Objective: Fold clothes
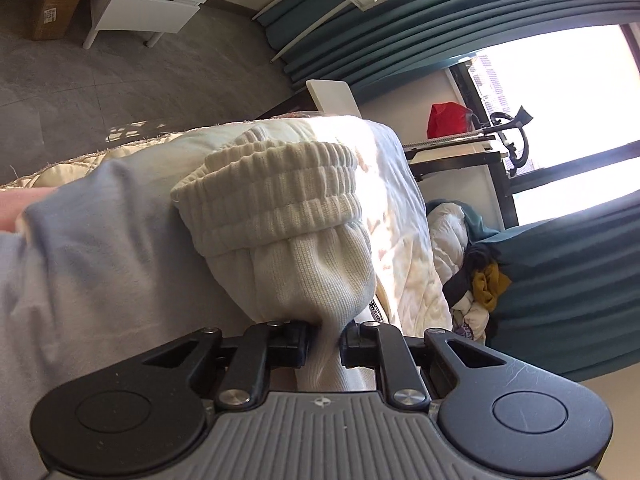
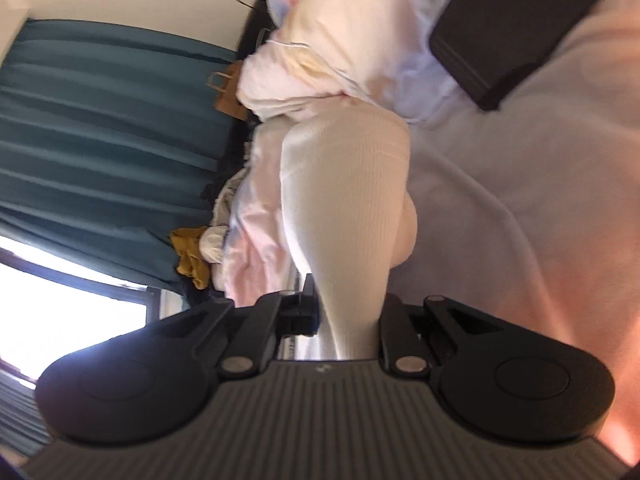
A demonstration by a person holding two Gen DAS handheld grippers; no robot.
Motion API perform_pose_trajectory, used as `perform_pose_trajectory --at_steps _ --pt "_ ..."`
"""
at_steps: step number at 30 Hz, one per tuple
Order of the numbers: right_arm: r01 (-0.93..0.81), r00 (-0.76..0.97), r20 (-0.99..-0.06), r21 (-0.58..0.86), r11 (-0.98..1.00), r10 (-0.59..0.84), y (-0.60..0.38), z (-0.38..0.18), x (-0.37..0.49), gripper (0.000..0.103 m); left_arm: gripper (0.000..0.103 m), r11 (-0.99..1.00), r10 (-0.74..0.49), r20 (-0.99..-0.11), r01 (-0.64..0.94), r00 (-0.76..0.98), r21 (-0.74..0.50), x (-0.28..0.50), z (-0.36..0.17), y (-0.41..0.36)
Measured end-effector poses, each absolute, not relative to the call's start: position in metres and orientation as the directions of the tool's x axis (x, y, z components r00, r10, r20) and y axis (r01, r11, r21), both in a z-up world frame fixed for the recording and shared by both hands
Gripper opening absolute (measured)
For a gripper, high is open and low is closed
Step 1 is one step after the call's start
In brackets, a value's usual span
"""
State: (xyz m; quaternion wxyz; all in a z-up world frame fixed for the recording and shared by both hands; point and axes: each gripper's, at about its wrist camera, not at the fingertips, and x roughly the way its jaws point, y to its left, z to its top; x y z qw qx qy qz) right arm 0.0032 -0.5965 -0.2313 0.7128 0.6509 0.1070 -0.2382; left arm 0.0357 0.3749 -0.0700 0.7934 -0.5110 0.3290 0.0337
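A cream ribbed knit garment (image 1: 288,216), sock-like with a folded ribbed cuff, fills the middle of the left wrist view. My left gripper (image 1: 324,340) is shut on its lower end. In the right wrist view the same cream knit (image 2: 344,200) runs up from my right gripper (image 2: 348,320), which is shut on it. Both views are tilted sideways. A pale blue cloth (image 1: 100,248) lies under the knit on the bed. The fingertips are hidden by the fabric.
A white quilted bedcover (image 1: 404,216) lies behind the knit. A heap of clothes (image 1: 480,280) with a mustard piece sits by the teal curtains (image 1: 568,288). A dark flat device (image 2: 516,28) hangs at upper right. A white cabinet (image 1: 156,4) stands on the grey floor.
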Motion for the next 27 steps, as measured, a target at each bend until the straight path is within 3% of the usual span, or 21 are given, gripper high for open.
perform_pose_trajectory --at_steps 2,6,9,13,17,27 --pt "0.525 0.842 -0.515 0.851 0.021 -0.163 -0.603 -0.249 0.004 0.013 0.018 0.518 -0.28 -0.559 -0.368 0.78 -0.773 0.042 -0.071 0.368" --pt "0.54 0.839 -0.525 0.837 0.094 -0.147 -0.608 -0.253 0.008 0.013 0.03 0.596 -0.27 -0.574 -0.334 0.773 -0.73 0.038 -0.063 0.357" --pt "0.563 0.825 -0.542 0.809 0.167 -0.16 -0.605 -0.246 0.013 0.013 0.051 0.623 -0.264 -0.572 -0.316 0.777 -0.716 0.028 -0.054 0.353" --pt "0.55 0.834 -0.531 0.825 0.134 -0.153 -0.607 -0.249 0.011 0.013 0.071 0.716 -0.184 -0.622 -0.33 0.761 -0.615 0.007 -0.03 0.341" --pt "0.537 0.841 -0.522 0.838 0.099 -0.145 -0.608 -0.25 0.01 0.013 0.072 0.857 -0.107 -0.65 -0.262 0.753 -0.445 -0.009 0.002 0.31" --pt "0.532 0.842 -0.517 0.842 0.084 -0.151 -0.608 -0.247 0.011 0.013 0.073 0.937 -0.147 -0.588 -0.078 0.795 -0.339 0.006 0.046 0.213"
